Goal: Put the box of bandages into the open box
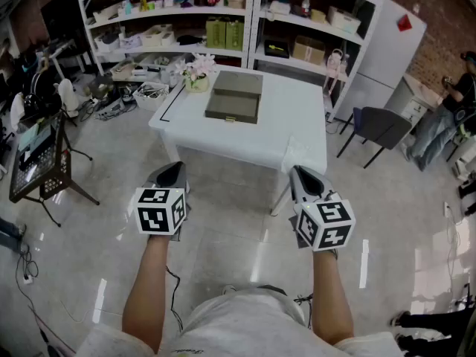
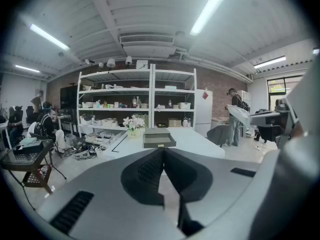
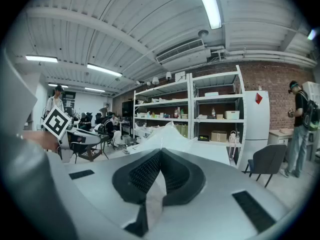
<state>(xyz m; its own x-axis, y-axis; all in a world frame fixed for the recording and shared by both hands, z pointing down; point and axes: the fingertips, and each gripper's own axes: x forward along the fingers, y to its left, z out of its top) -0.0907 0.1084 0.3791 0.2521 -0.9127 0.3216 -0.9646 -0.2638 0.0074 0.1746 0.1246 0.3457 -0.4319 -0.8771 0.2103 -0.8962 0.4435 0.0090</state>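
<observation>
An olive-grey open box [image 1: 233, 104] with its lid raised behind it rests on the white table [image 1: 297, 136], some way ahead of me. It also shows in the left gripper view as the open box [image 2: 159, 140], beyond the jaws. I cannot make out a box of bandages in any view. My left gripper [image 1: 172, 171] and right gripper [image 1: 301, 173] hover over the floor in front of the table, both shut with nothing between the jaws. In their own views the left gripper [image 2: 162, 151] and right gripper [image 3: 161, 154] show jaws pressed together. The table's near corner [image 3: 167, 141] lies ahead of the right gripper.
A pot of flowers [image 1: 198, 73] stands at the table's back left. White shelves [image 1: 223, 21] line the wall behind, with clutter on the floor [image 1: 126, 95]. A dark chair [image 1: 379, 125] and a person [image 1: 446, 117] are at the right, a black stand [image 1: 41, 162] at the left.
</observation>
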